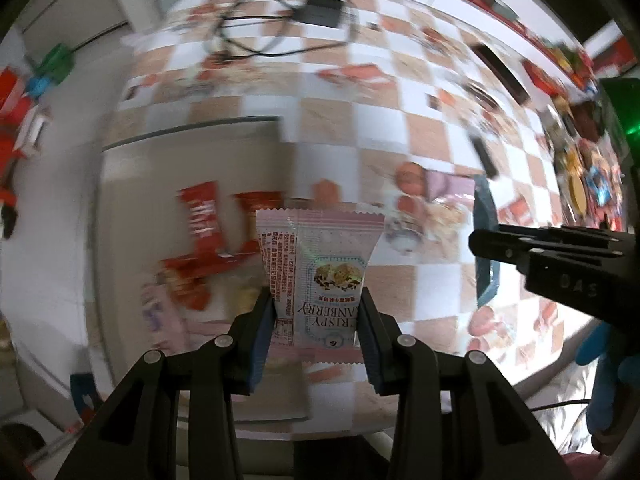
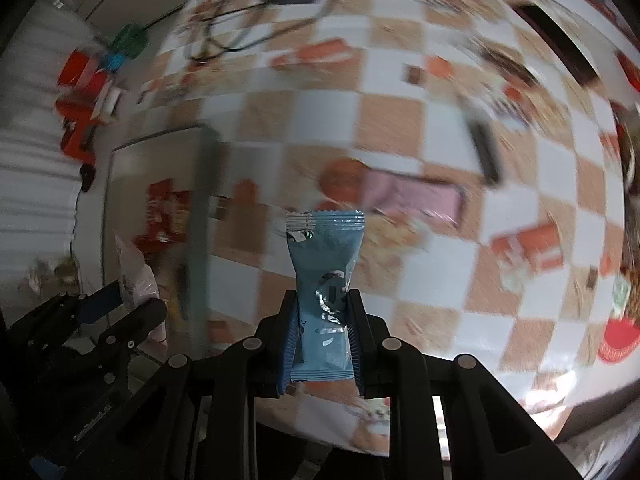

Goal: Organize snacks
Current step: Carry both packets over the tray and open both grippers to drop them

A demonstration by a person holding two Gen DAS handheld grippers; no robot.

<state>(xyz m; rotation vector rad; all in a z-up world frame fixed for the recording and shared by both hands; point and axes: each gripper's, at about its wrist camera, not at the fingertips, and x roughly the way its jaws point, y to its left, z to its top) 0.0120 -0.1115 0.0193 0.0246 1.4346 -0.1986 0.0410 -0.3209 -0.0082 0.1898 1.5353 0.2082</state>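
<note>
Gripping a pink cranberry snack packet (image 1: 320, 276), the left gripper (image 1: 318, 320) hangs above the checkered tablecloth (image 1: 420, 128); the right gripper (image 2: 322, 320) clamps a blue snack packet (image 2: 325, 272) over it.

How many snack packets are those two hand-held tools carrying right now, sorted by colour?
Pink-and-white "Crispy Cranberry" foil packet, clamped in the left tool: 1
Plain light-blue foil packet, clamped in the right tool: 1
Total: 2

More wrappers, mostly red, lie in the pale tray below, too blurred to count.
</note>
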